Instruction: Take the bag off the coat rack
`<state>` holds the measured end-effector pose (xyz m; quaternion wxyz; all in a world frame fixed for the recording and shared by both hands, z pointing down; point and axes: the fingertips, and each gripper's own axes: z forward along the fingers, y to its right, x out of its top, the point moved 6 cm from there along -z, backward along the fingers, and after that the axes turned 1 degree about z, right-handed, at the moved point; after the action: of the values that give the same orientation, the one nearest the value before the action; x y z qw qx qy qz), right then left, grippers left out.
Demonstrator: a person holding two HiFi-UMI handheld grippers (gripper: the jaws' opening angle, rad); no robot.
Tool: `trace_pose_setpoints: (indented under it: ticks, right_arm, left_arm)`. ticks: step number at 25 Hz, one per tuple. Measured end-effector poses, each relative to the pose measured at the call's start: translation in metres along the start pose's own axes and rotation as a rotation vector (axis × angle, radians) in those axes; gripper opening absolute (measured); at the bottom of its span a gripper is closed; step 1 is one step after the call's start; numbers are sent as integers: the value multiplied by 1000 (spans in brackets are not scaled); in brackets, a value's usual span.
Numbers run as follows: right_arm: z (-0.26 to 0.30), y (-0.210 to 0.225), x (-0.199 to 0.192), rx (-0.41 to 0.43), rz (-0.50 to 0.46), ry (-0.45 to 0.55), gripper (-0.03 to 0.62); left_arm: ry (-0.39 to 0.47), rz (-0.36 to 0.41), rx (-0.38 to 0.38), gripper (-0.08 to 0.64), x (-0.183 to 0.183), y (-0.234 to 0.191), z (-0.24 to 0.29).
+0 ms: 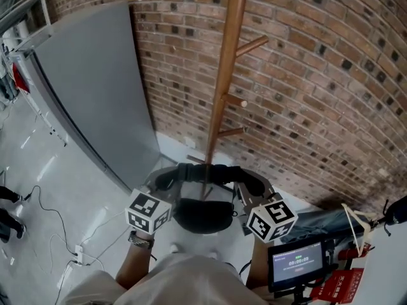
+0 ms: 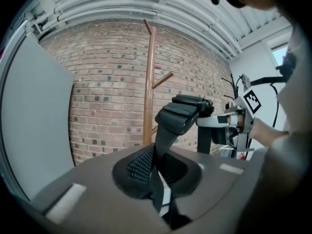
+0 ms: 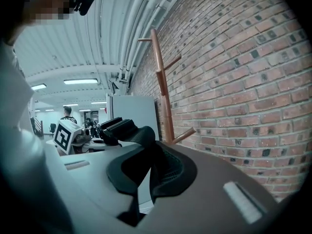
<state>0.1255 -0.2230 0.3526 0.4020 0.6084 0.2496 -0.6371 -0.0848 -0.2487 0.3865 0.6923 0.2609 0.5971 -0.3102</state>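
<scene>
The wooden coat rack [image 1: 224,88] stands against the brick wall, and its pegs [image 1: 252,45] are bare. The black bag [image 1: 203,216] hangs low in front of the pole's foot, apart from the pegs. Its padded strap [image 1: 210,173] stretches between my two grippers. My left gripper [image 1: 163,182] is shut on the strap's left end, and my right gripper [image 1: 252,187] is shut on its right end. In the left gripper view the strap [image 2: 181,115] rises out of the shut left gripper [image 2: 158,195]. In the right gripper view the strap [image 3: 127,130] leaves the right gripper [image 3: 144,189] the same way.
A grey panel [image 1: 95,81] leans on the wall left of the rack. Cables [image 1: 51,221] trail over the pale floor at the left. At the lower right are a small screen [image 1: 299,262] and a stand with red parts [image 1: 340,284]. A person [image 3: 68,115] stands far off.
</scene>
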Motion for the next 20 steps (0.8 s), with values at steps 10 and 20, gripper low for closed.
trace_pose_setpoints:
  ticks: [10,20]
  right_arm:
    - [-10,-4,18,73,90,93,5]
    - [-17,-5,19,51,56,79,3]
  left_arm:
    - [79,16,-31,3,29,10,-12]
    - [97,24,-34,4,35,16,-15]
